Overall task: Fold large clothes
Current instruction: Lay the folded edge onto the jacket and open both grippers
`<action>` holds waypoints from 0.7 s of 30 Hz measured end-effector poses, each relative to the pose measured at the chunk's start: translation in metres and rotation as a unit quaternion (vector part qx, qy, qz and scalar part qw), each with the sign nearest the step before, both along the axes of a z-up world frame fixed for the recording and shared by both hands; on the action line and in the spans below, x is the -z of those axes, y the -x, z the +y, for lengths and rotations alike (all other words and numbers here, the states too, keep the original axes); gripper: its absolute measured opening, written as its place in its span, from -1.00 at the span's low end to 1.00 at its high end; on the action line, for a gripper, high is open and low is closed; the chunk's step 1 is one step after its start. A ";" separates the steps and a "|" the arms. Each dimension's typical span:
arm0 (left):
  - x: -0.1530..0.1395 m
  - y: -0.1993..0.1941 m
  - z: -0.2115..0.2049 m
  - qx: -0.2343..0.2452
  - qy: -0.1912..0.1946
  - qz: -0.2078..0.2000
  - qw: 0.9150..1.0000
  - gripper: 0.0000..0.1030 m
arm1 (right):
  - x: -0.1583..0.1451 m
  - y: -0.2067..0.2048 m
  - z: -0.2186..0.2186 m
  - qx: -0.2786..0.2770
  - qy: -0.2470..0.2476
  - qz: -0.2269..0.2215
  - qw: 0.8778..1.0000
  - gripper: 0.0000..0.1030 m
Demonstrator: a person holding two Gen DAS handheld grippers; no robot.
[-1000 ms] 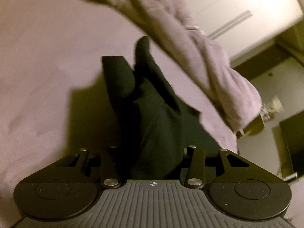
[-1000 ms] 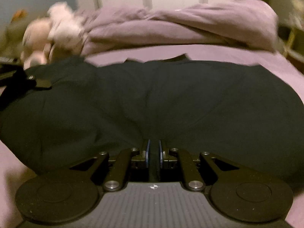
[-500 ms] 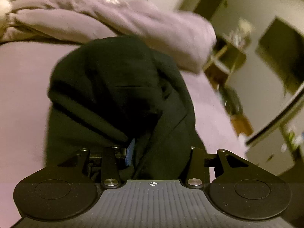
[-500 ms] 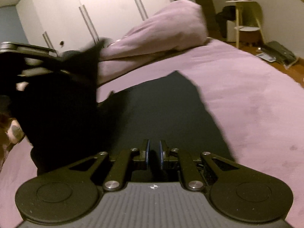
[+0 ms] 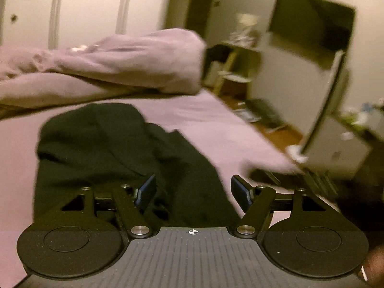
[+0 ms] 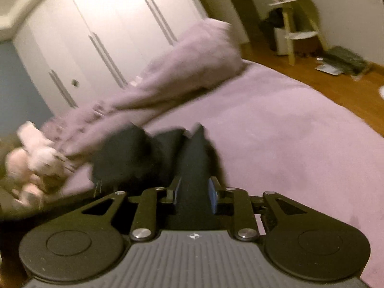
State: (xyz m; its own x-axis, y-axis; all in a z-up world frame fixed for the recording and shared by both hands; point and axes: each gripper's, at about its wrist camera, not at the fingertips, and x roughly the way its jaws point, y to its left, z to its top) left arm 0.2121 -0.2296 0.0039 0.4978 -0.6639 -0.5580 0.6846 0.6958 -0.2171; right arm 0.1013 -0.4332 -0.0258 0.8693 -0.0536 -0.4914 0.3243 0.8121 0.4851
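A black garment (image 5: 108, 144) lies bunched on the pink bed sheet (image 5: 204, 120). My left gripper (image 5: 193, 189) hovers low over its near edge. Its jaws are opening and stand wide, with cloth below and between them but neither pad pressing it. In the right wrist view the same garment (image 6: 124, 158) is heaped ahead and to the left. My right gripper (image 6: 195, 192) is also opening. A narrow ridge of black cloth still runs between its blue pads (image 6: 212, 192), and the gap is wider than the thin fold.
A rumpled pink duvet (image 5: 120, 64) lies along the far side of the bed, with plush toys (image 6: 31, 160) at its left end. White wardrobe doors (image 6: 108, 24) stand behind. Right of the bed are wooden floor, a small shelf (image 6: 297, 24) and loose items (image 6: 343, 62).
Both grippers swung sideways and rolled level while carrying the garment over. The left jaws have spread wide off the cloth, which has dropped onto the bed. The right jaws have parted.
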 end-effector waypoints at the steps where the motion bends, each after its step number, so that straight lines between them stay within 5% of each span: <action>1: -0.003 0.002 0.010 0.004 0.010 0.021 1.000 0.43 | -0.009 -0.010 -0.004 -0.026 -0.015 -0.011 0.999 -0.53; 7: -0.034 0.009 0.091 -0.037 0.083 0.089 0.992 0.43 | -0.032 -0.061 0.001 -0.123 -0.014 0.004 0.992 -0.45; 11: -0.037 -0.016 0.133 -0.146 0.074 0.064 0.985 0.49 | -0.018 -0.089 0.023 -0.161 -0.033 0.040 0.986 0.09; 13: -0.027 -0.033 0.146 -0.192 0.066 0.085 0.975 0.48 | -0.002 -0.105 0.025 -0.167 -0.070 0.062 0.982 0.22; 15: -0.014 -0.046 0.156 -0.217 0.074 0.114 0.967 0.47 | 0.013 -0.120 0.021 -0.181 -0.122 0.084 0.972 0.23; 18: 0.005 -0.058 0.158 -0.238 0.064 0.146 0.958 0.47 | 0.015 -0.128 0.029 -0.197 -0.104 0.086 0.971 0.16; 21: 0.017 -0.068 0.152 -0.254 0.048 0.157 0.953 0.47 | 0.014 -0.127 0.040 -0.199 -0.052 0.098 0.974 -0.32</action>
